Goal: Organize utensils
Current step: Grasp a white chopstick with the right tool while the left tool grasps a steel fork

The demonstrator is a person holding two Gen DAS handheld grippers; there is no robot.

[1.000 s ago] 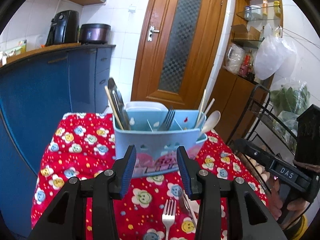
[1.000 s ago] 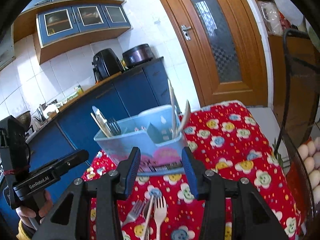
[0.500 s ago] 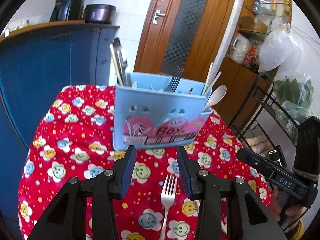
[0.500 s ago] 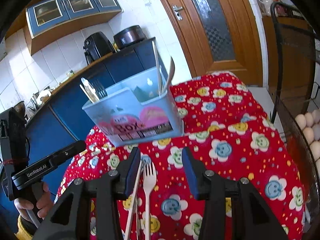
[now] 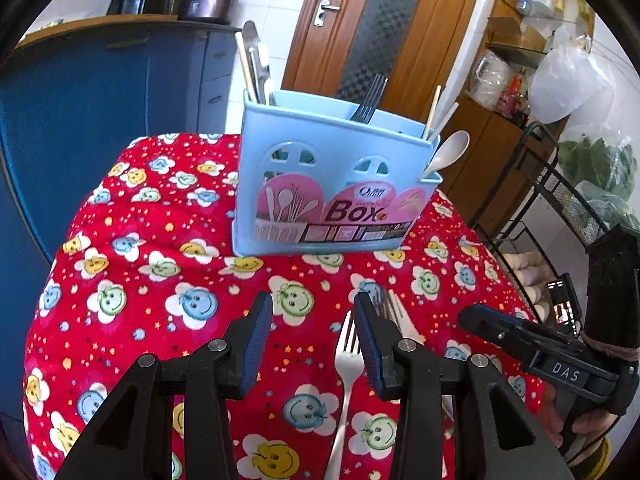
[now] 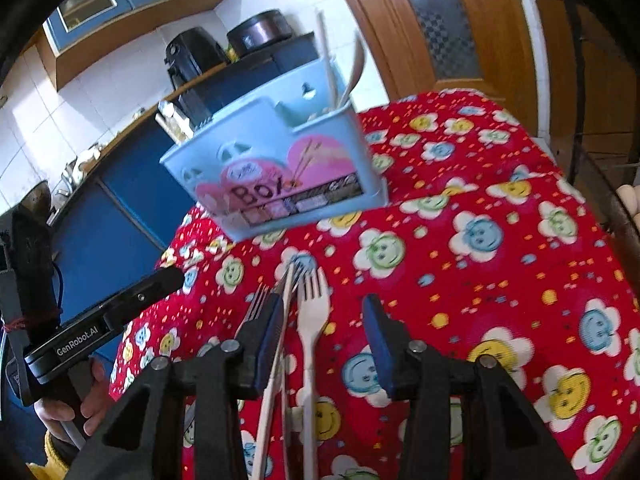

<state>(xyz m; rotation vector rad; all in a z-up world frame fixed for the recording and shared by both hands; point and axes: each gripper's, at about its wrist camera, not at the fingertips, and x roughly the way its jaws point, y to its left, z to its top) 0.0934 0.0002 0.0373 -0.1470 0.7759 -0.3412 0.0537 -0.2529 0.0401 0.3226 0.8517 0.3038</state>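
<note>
Right gripper [image 6: 320,340] over white fork [image 6: 312,320]

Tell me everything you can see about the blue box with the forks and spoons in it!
The blue box looks like light blue plastic, with arched cut-out windows and a pink sticker reading "Box" on its front. It stands upright on the red flowery tablecloth, towards the far end. Inside stand a dark fork, chopsticks, a white spoon leaning out one end, and tall utensils at the other. Neither gripper touches it.
</note>
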